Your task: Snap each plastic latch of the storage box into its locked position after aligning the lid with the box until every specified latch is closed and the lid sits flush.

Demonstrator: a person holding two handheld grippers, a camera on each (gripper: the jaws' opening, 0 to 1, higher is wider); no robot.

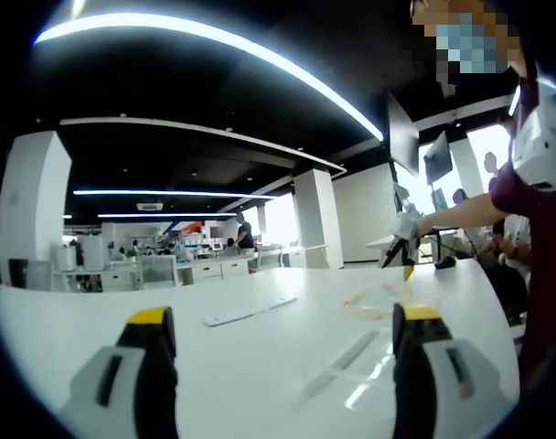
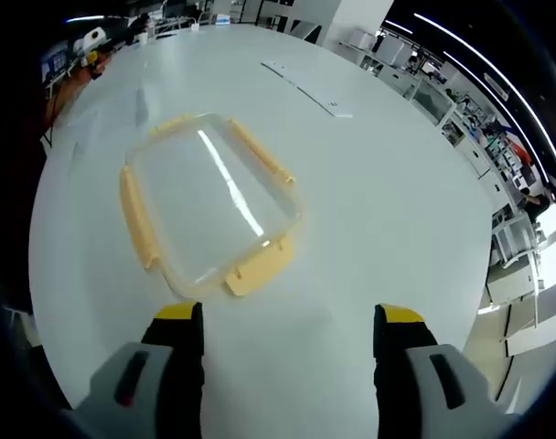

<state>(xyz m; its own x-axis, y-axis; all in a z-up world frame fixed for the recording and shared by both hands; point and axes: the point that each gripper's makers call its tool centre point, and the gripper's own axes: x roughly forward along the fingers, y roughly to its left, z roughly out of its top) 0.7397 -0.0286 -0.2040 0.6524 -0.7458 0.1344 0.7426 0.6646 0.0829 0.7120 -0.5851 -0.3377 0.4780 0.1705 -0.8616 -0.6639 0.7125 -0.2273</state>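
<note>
Clear storage box (image 2: 209,206) lidded on white table (image 2: 379,210), yellow latches (image 2: 256,265) flared, both tongs agape, empty.

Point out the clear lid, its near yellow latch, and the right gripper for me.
Clear lid (image 2: 209,206), right gripper view, middle of the transparent panel.
Near yellow latch (image 2: 258,267), right gripper view, middle of the flap.
Right gripper (image 2: 287,352), right gripper view, midway between its tips.

Left gripper (image 1: 283,343) hovering low over a white table (image 1: 260,366)
Its jaws are standing apart, gripping nothing; ahead between them a flat white strip (image 1: 251,311) is lying, and a person (image 1: 534,219) is standing to the right.
</note>
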